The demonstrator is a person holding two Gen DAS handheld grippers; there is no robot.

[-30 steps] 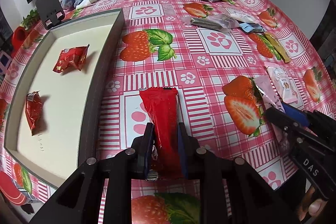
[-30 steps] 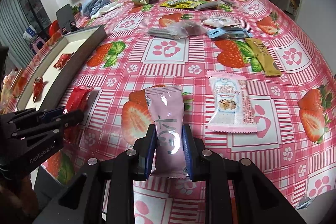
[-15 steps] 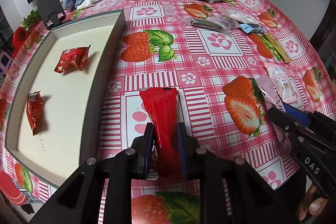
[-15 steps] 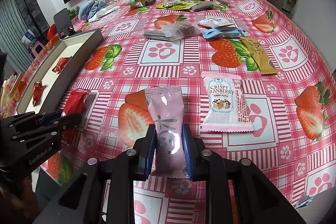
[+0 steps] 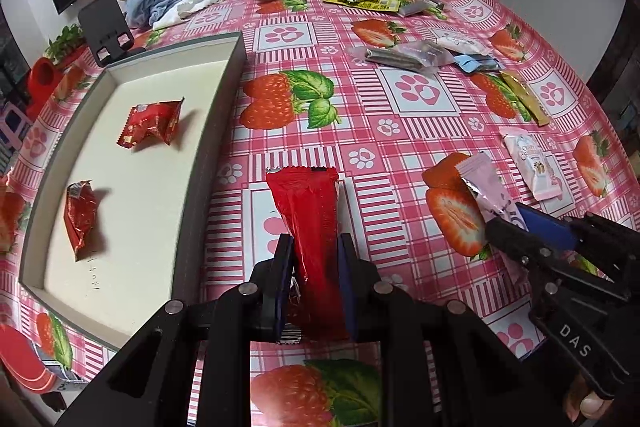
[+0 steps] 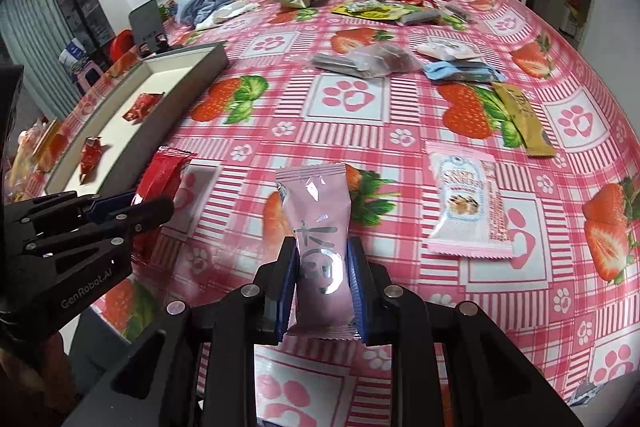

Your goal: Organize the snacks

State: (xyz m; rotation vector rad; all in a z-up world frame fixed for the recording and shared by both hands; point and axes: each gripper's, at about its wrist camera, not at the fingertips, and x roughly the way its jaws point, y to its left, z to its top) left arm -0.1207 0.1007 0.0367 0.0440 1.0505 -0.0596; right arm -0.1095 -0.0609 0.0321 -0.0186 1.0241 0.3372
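My left gripper is shut on a long red snack packet, held above the tablecloth just right of the grey tray. The tray holds two small red packets. My right gripper is shut on a pink snack packet, held upright over the table. It also shows in the left wrist view at the right. The left gripper with the red packet shows in the right wrist view at the left.
A pink-white cranberry packet and a gold stick packet lie right of the pink packet. Several more snacks lie further back. A black phone stand and a cloth sit beyond the tray.
Both grippers have risen slightly and drifted, each holding its packet. The grips have not changed.
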